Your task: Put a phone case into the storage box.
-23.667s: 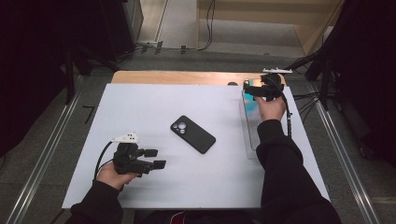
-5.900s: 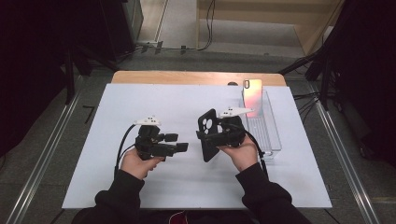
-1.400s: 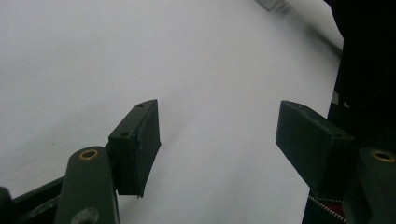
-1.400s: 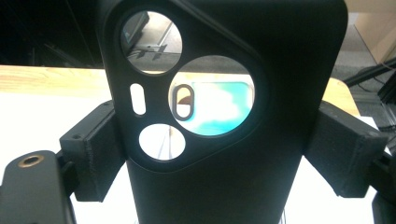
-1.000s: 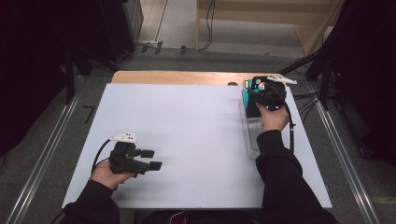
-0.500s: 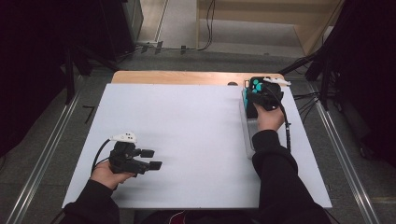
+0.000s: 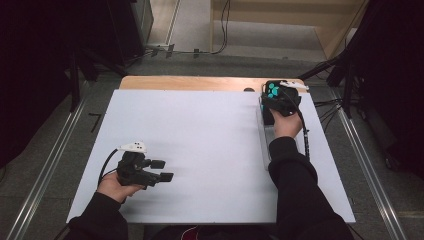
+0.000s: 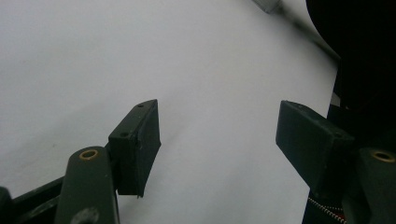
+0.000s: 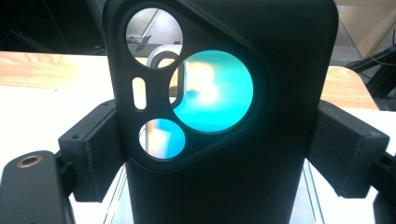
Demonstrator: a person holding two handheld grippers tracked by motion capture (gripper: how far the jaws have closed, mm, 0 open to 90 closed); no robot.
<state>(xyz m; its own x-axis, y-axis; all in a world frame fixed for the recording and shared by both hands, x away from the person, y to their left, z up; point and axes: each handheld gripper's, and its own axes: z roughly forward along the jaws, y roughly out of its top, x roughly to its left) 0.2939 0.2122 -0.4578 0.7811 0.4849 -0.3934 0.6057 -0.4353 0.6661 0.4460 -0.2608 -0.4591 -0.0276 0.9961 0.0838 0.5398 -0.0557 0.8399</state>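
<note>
- Standing between the jaws of the right gripper (image 9: 219, 154), a black phone case (image 9: 224, 116) shows in the right gripper view with both pads against its side edges, at 9 and 3 o'clock of the case; the jaws have just been opening a little, yet the case sits clamped between them.
- Through the case's camera cutouts (image 9: 212, 91) a teal glow shows, along with a bit of metal frame behind.
- In the high view the right gripper (image 7: 278, 99) sits at about 1 o'clock of the white table (image 7: 200, 150), at the far end of a clear tray (image 7: 266, 150) along the right side, with the case (image 7: 273, 91) upright in it.
- The left gripper (image 7: 162, 171) rests at about 8 o'clock of the table, well apart from the tray.
- In the left gripper view its fingers (image 8: 140, 144) stand wide apart with nothing between them, only bare white tabletop below.
- No brand, label or readable writing can be made out on the case or either gripper.
</note>
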